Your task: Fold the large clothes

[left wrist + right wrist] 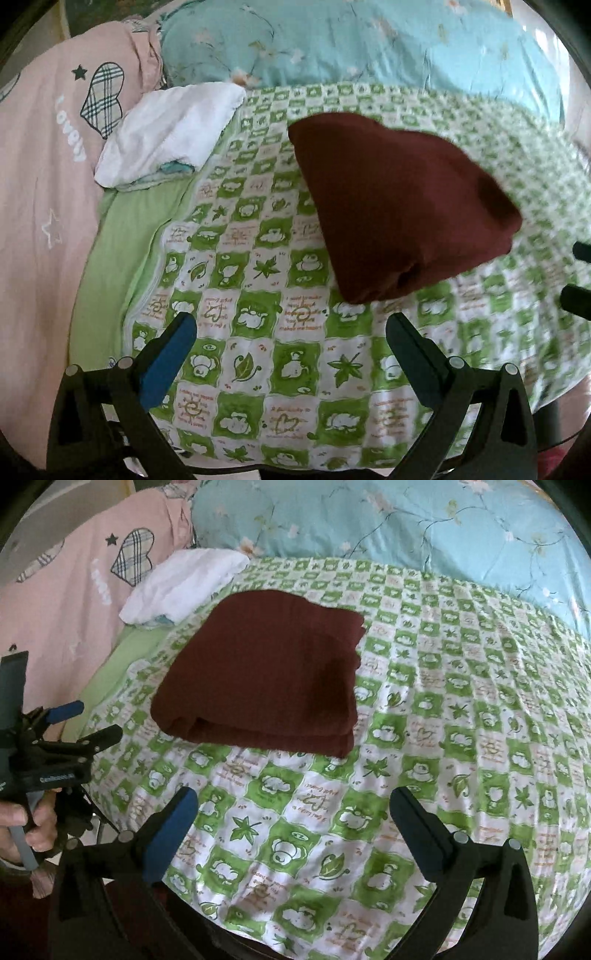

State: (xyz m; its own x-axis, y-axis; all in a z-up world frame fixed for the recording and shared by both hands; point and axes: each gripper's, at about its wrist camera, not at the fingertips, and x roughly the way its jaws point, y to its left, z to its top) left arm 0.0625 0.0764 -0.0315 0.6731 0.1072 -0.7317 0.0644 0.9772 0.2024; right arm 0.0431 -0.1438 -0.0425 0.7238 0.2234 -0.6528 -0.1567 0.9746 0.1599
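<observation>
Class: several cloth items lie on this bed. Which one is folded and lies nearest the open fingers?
The dark red garment, folded into a neat stack on the green checked sheet. The white cloth lies farther back, beside the pink bedding.

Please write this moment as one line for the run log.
garment: dark red cloth folded, lying on green checked quilt | left tongs: open, empty | right tongs: open, empty

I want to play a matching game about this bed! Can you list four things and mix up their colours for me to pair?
Things:
1. folded knitted garment
2. checked quilt with leaf and animal prints
3. flowery puffy duvet
4. crumpled small cloth

Colours:
A. white
B. light blue
C. dark red
D. green and white

Pairs: 1-C, 2-D, 3-B, 4-A
</observation>
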